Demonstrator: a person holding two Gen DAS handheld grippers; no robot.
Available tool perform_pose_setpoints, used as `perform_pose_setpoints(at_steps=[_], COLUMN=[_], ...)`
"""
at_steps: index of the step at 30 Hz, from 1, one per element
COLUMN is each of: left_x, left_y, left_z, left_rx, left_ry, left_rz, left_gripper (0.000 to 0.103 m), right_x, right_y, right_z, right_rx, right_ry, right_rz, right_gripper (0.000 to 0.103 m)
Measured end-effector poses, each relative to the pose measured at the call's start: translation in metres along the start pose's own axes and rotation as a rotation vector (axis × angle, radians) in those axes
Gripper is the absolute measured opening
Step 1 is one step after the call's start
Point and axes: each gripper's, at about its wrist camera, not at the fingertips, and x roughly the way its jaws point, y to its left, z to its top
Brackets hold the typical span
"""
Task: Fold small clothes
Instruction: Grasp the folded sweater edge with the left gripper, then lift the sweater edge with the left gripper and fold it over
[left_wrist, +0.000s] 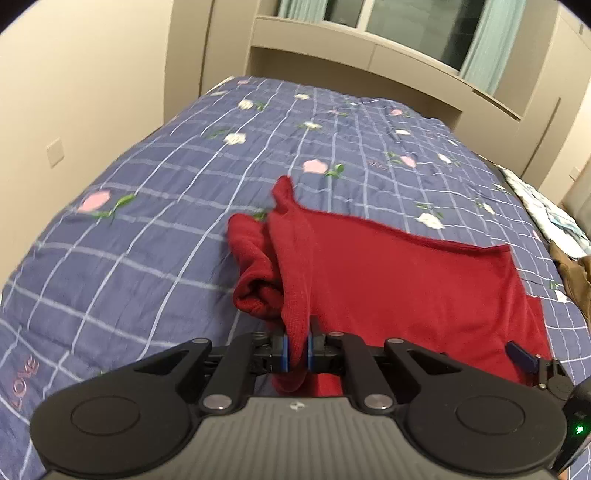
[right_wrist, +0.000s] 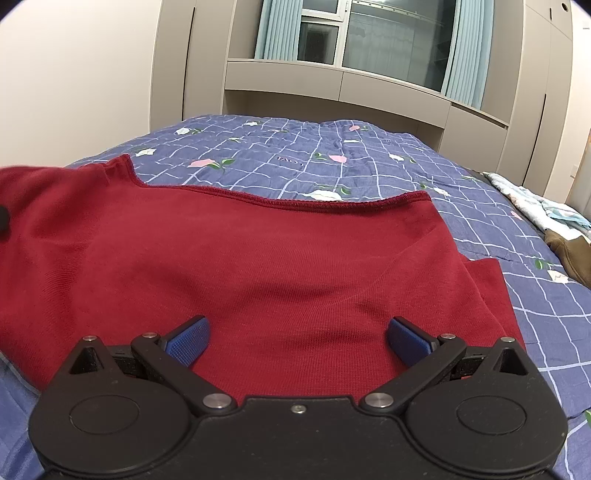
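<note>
A dark red knit garment (left_wrist: 399, 280) lies on the blue checked bedspread (left_wrist: 166, 192). My left gripper (left_wrist: 297, 352) is shut on a bunched fold of the garment's left edge, with a rolled sleeve-like part (left_wrist: 255, 280) hanging beside it. In the right wrist view the garment (right_wrist: 258, 266) lies mostly flat, hemmed edge (right_wrist: 295, 201) toward the far side. My right gripper (right_wrist: 297, 341) is open just above the garment's near part, blue pads (right_wrist: 188, 341) wide apart and empty. The right gripper's tip also shows in the left wrist view (left_wrist: 532, 363).
The bedspread (right_wrist: 369, 162) covers a bed reaching to beige cabinets (right_wrist: 332, 88) under a window. A light patterned cloth (right_wrist: 543, 210) and a brown item (right_wrist: 572, 254) lie at the bed's right edge. A wall stands to the left.
</note>
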Motion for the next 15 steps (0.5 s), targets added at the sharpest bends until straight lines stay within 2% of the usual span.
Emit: perform_pose_setpoints(at_steps=[8, 15], left_x=[-0.015, -0.023], left_y=[-0.036, -0.061], left_z=[0.018, 0.030], left_rx=[0.084, 0.118], left_ry=[-0.040, -0.056], left_rz=[-0.028, -0.076], left_gripper=[0.008, 0.008], right_x=[0.000, 0.001], right_y=[0.000, -0.009], right_z=[0.002, 0.004], right_rx=[0.005, 0.056], right_ry=[0.009, 0.022], right_rz=[0.004, 0.049], right_gripper=[0.103, 0.103])
